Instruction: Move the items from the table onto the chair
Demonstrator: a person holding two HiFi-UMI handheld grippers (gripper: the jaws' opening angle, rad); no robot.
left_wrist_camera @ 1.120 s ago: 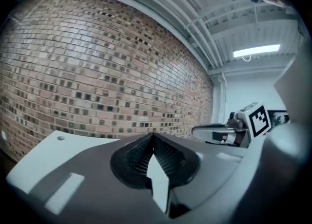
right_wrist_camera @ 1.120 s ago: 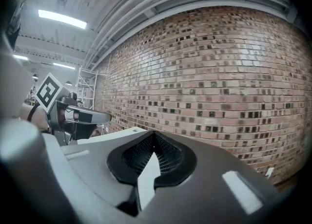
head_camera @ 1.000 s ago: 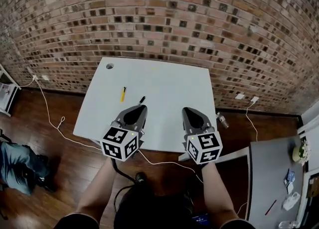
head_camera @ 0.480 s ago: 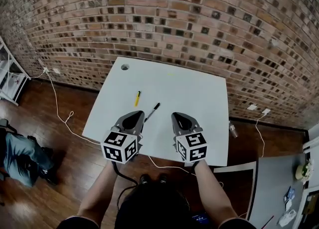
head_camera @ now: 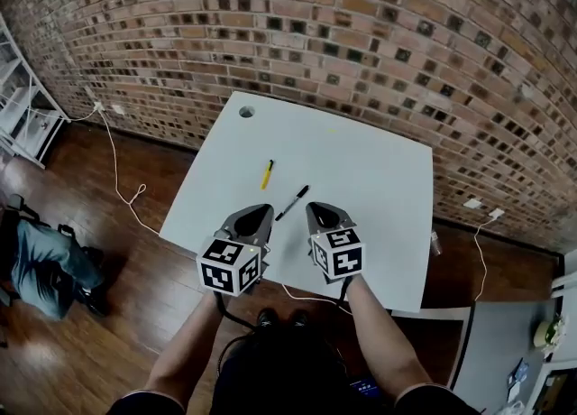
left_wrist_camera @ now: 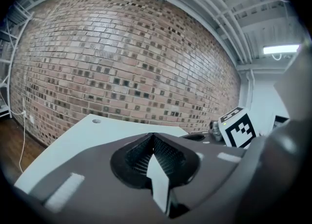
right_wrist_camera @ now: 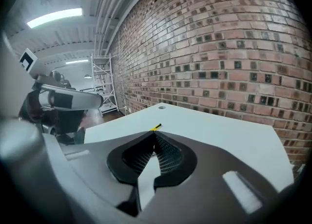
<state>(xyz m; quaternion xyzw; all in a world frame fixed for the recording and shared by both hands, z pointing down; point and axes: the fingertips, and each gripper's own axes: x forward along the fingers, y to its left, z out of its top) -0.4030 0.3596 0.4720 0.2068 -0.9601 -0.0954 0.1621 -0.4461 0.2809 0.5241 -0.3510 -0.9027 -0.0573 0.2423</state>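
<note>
1. A white table [head_camera: 379,188] stands against the brick wall [head_camera: 361,34].
2. A yellow marker [head_camera: 267,174] lies on the table, left of its middle, pointing roughly away from the person holding the grippers.
3. A black pen [head_camera: 291,203] lies slanted just beside the marker, nearer that person. The two are apart.
4. The left gripper [head_camera: 260,213] hangs over the table's near edge. Its jaws are pressed together with nothing between them.
5. The right gripper [head_camera: 315,210] is close beside it, its jaws likewise closed and empty.
6. The pen's near end shows between the two grippers' tips; whether either touches it, I cannot tell.
7. A pale cable [head_camera: 117,170] trails over the wooden floor [head_camera: 135,314], and another person [head_camera: 45,264] is low on the floor, well apart from the table.
</note>
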